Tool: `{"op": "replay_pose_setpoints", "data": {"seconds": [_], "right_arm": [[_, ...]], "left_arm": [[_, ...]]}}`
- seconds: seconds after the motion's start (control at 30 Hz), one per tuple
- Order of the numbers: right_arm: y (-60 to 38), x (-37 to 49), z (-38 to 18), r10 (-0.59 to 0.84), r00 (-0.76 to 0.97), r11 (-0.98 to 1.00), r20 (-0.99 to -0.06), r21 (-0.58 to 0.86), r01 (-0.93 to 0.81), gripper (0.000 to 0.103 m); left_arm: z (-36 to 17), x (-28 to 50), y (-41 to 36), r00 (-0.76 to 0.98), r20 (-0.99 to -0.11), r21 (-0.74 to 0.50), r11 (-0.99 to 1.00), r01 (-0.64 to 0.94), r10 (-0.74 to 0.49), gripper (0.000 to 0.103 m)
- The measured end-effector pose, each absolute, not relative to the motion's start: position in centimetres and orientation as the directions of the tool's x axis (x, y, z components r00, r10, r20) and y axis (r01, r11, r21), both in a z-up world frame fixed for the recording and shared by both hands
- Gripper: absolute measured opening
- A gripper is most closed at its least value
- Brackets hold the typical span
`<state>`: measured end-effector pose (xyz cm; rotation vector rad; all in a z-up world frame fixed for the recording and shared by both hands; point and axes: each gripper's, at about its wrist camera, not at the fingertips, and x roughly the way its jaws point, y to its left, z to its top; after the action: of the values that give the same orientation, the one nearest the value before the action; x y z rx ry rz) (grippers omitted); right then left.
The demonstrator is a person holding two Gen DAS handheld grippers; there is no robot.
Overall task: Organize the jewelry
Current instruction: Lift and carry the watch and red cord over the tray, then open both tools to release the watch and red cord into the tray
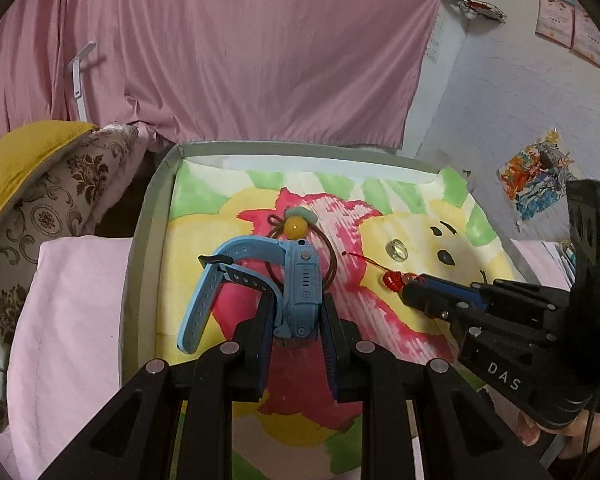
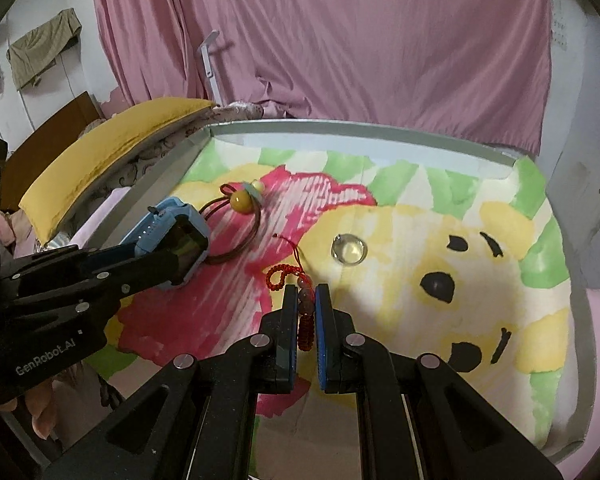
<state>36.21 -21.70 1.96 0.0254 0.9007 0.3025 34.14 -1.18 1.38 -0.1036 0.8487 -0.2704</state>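
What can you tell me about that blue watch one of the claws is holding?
The blue watch looks like a child's smartwatch in light blue plastic or rubber, with a dark square screen and small buttons along its side. Its strap, punched with a row of holes, loops out to one side, unfastened. The left gripper clamps the case between its two fingers, holding it on edge above the colourful cartoon cloth. A brown cord with a yellow bead lies just behind it.
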Motion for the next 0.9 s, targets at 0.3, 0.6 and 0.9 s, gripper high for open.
{"op": "replay_pose_setpoints", "data": {"seconds": [0.3,0.6,0.9], "right_arm": [[-22.0,35.6,2.0,0.278,0.592,0.957,-0.756,0.163,-0.240,0.013],[-23.9,31.6,5.1,0.265,0.721,0.964,-0.640,0.169,-0.205,0.043],[-25.8,24.1,8.9,0.229,0.864,0.971,-0.448,0.165,-0.172,0.080]], "left_arm": [[2.0,33.6,-0.4,0.635,-0.716,-0.236,0.957,0.169,-0.288,0.034],[5.3,29.4,0.8,0.781,-0.554,-0.252,0.952,0.173,-0.288,0.065],[7.3,23.2,1.4,0.871,-0.427,-0.232,0.961,0.152,-0.241,0.095]]}}
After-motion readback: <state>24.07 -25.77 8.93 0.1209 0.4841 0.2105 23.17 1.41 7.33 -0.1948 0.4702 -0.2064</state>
